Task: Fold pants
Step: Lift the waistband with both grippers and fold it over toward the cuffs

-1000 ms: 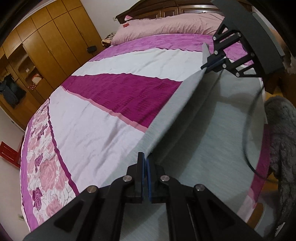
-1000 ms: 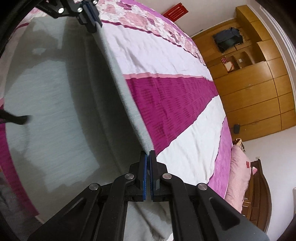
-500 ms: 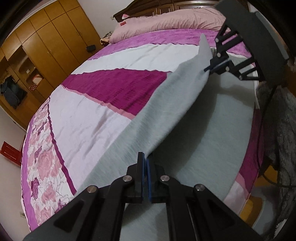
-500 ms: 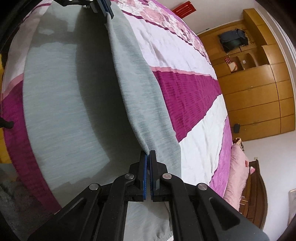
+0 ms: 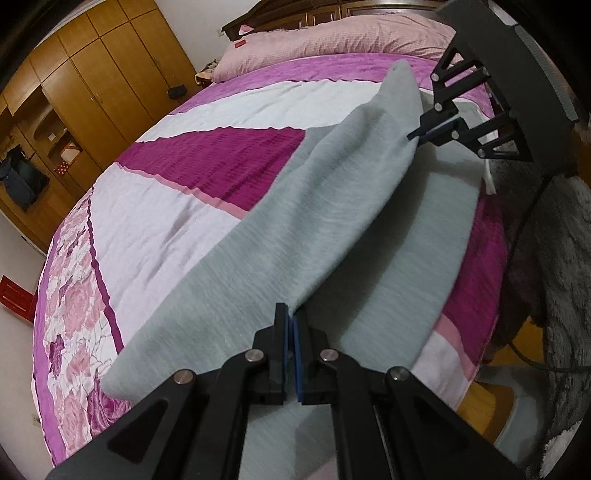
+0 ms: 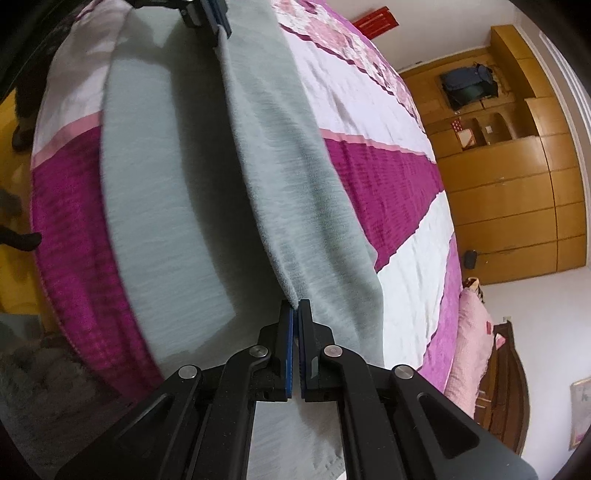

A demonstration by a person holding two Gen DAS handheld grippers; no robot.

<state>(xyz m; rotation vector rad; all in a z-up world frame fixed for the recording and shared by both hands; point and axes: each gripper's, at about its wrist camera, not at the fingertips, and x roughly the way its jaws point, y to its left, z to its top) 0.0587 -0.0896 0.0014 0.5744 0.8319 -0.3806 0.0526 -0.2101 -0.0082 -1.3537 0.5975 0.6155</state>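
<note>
While both grippers pinch the same long edge of the grey pants point(image 5: 332, 206), that edge is raised off the bed point(image 5: 155, 221) and stretched between them, so the cloth hangs in a tent-like ridge. The left gripper point(image 5: 291, 317) has its jaws pressed together on the fabric at one end of the ridge, with only the thin cloth between its blue pads point(image 5: 297, 354). The right gripper point(image 6: 295, 306) is closed the same way on the other end, and in the left wrist view it appears at the upper right, clamped on the cloth near the side edge of the bed toward the pillow point(image 5: 332, 40).

From the lifted edge one layer of the pants slopes down toward the middle of the bed, over the magenta and white bands of the bedspread point(image 5: 229, 162). A second layer lies flat on the bed along its near side edge, under the raised part and in its shadow. A short white drawstring point(image 5: 488, 181) dangles below the right gripper. In the right wrist view the left gripper point(image 6: 218, 18) shows at the top, holding the far end of the ridge.

Wooden wardrobes point(image 6: 517, 166) line the wall beyond the far side of the bed, and a grey fluffy fabric point(image 5: 554, 277) sits off the near side edge.
</note>
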